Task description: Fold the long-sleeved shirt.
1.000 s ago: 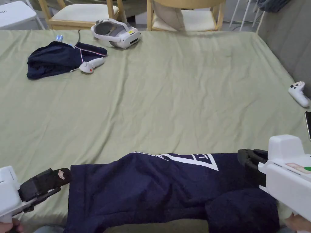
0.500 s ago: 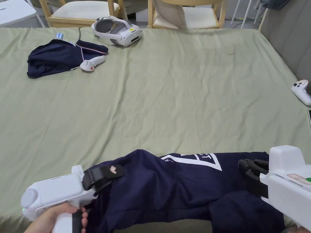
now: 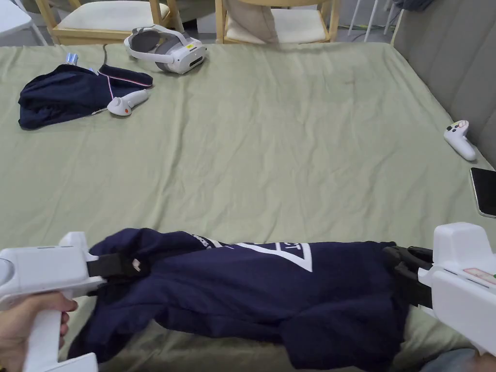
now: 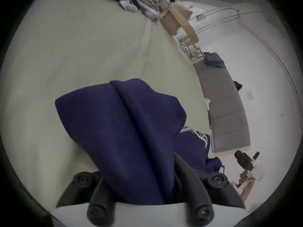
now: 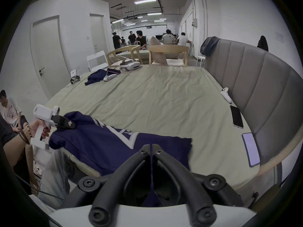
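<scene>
1. Navy cloth, the long-sleeved shirt (image 3: 252,295), lies stretched left to right along the near edge of the bed sheet (image 3: 271,145), with its white triangle print facing up and part of it hanging over the near edge.
2. At the shirt's left end, the left gripper (image 3: 127,267) points right, held in the person's left hand (image 3: 24,322). In the left gripper view a thick bunched fold of the navy fabric runs up between the two black jaws, which clamp it from both sides; the fold is raised a little off the sheet there.
3. At the shirt's right end, the right gripper (image 3: 399,259) points left. In the right gripper view its jaw tips meet with a thin edge of navy fabric pinched between them (image 5: 151,148), so it is clenched on the shirt too.
4. The shirt spans the whole gap between the two grippers, each biting one end.
5. Farther right, near the grey padded headboard (image 3: 450,63), a dark phone (image 3: 484,191) lies on the sheet, and just beyond it a white game controller (image 3: 457,139).
6. Far left, a second dark navy garment (image 3: 63,94) lies crumpled, with a white handheld controller (image 3: 127,101) touching its right edge.
7. Beyond that, at the far edge, sits a white headset (image 3: 164,48), and behind the bed stand wooden chairs (image 3: 276,22).
</scene>
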